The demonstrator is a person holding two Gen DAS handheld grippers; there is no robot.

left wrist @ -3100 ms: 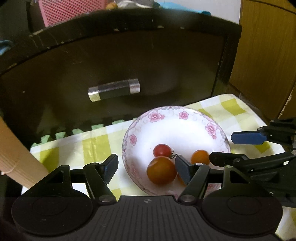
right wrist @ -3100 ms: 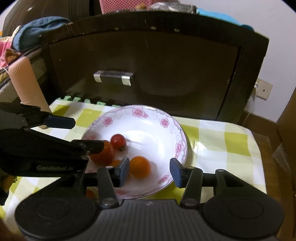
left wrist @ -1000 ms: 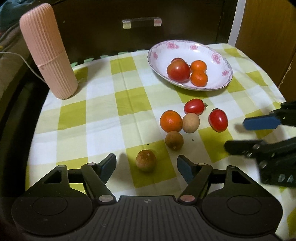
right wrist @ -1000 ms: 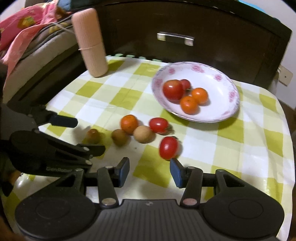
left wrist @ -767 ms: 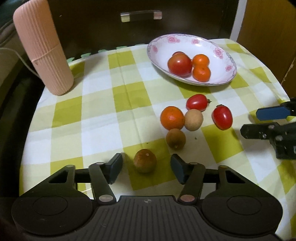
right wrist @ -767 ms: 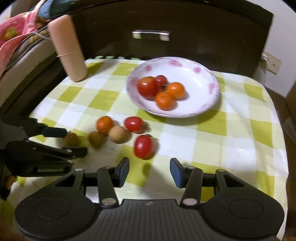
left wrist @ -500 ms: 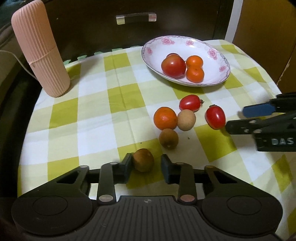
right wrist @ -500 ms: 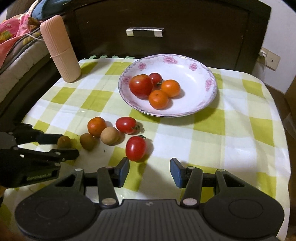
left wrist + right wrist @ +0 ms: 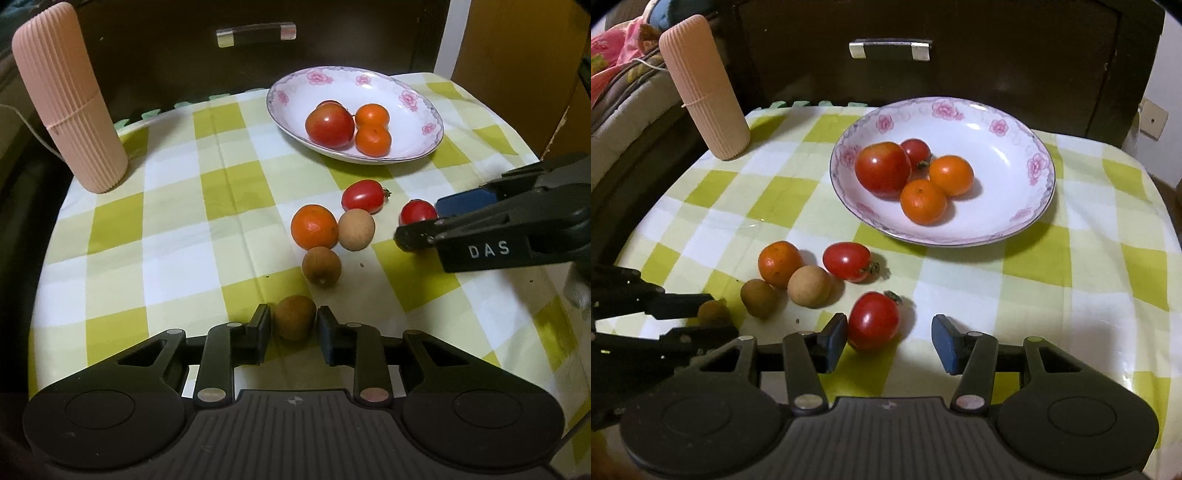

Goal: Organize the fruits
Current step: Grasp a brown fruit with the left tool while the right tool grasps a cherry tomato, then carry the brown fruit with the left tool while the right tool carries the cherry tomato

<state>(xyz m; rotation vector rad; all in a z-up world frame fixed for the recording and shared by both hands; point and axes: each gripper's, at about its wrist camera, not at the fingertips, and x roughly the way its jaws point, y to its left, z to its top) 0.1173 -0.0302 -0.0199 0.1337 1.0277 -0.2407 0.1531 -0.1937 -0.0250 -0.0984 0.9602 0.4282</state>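
A table covered by a yellow-green and white checked cloth (image 9: 1052, 280) is carrying everything. A floral plate (image 9: 1008, 225) is sitting at the far right and a ribbed pink cylinder (image 9: 705, 88) is standing at the far left. Nearer, an orange (image 9: 779, 263), two small tomatoes (image 9: 846, 261) (image 9: 873, 319) and three brown round fruits (image 9: 809, 286) (image 9: 758, 298) (image 9: 294, 322) are lying loose on the cloth.

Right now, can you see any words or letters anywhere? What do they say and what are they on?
"DAS": white letters on the side of the right gripper, seen from the left wrist camera.
Nothing else carries readable text: the plate has only pink flowers, no words.
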